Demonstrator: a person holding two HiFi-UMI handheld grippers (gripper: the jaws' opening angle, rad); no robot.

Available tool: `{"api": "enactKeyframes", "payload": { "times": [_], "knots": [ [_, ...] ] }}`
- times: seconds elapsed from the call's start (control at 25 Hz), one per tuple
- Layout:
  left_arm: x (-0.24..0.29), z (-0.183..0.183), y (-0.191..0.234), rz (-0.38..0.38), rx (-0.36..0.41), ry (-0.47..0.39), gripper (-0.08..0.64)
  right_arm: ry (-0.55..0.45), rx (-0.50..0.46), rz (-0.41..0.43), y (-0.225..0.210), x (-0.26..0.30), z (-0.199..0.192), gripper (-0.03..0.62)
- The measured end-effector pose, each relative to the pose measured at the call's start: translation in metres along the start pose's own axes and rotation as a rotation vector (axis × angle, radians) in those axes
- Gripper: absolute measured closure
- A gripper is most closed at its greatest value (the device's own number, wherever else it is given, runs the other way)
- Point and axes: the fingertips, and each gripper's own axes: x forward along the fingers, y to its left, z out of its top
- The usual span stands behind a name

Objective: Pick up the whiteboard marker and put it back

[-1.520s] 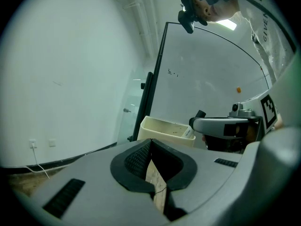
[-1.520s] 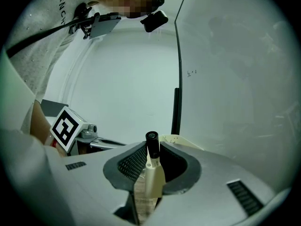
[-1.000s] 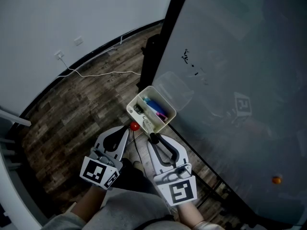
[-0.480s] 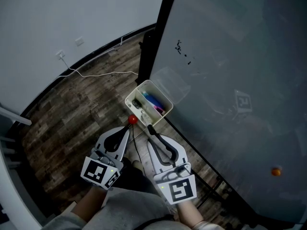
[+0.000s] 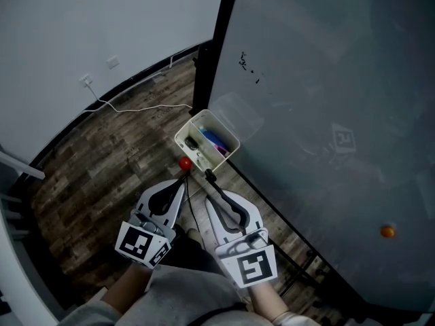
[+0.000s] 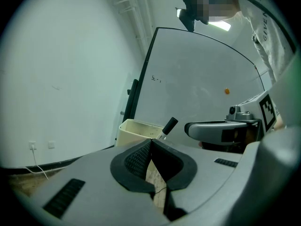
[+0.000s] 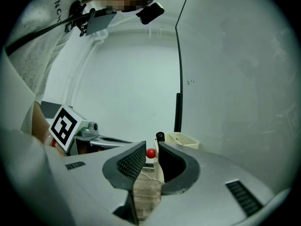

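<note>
Whiteboard marker (image 5: 209, 176) slightly nearer cream bin (image 5: 189, 126)

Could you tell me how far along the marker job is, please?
Pickup looks done: the right hand-held gripper grips the whiteboard marker just short of the cream box. The left hand-held gripper is shut and empty. Left to do: carry it over the box and release.

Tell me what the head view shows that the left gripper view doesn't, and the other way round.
Head view only: the red ball, pens inside the bin, the left tool's cube. Left gripper view only: the ceiling light, and the left tool's jaws meeting at their tips. Both: bin, marker, whiteboard, its orange dot, right tool.
</note>
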Motion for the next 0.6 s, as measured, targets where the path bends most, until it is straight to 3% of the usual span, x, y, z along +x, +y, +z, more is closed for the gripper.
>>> {"api": "enactKeyframes", "payload": {
  "times": [0.6],
  "knots": [
    [-0.012, 0.011, -0.017, -0.009, 0.013, -0.024, 0.545, -0.006, 0.004, 0.034, 0.012, -0.012, 0.008, 0.558]
  ]
}}
